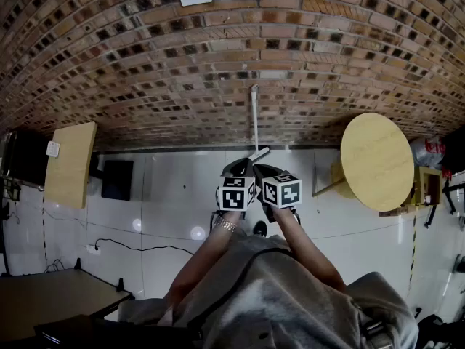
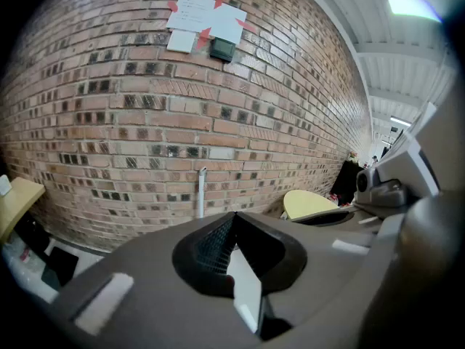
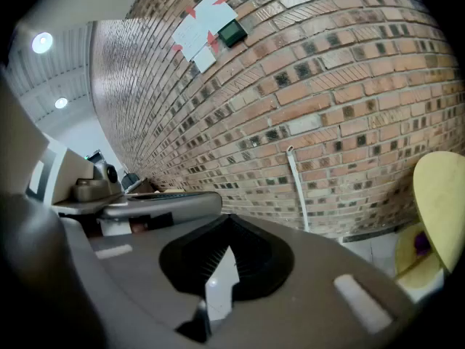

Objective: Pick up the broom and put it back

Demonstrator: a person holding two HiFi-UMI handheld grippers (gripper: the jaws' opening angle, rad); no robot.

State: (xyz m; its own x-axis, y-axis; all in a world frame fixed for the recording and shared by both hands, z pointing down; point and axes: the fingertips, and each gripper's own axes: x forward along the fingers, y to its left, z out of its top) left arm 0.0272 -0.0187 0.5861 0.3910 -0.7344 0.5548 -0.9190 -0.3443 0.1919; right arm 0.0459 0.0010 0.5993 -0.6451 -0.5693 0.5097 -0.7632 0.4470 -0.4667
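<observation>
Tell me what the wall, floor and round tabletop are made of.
Wall: rough red-brown brick, mortar joints visible. Floor: glossy white tiles, with seams and lamp reflections. Round tabletop: pale, matte, perhaps wood or laminate.

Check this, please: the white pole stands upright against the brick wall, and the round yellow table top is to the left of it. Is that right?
Not quite. The round yellow table top is to the right of the white pole, not the left, as the head view shows. The pole does stand upright against the brick wall.
</observation>
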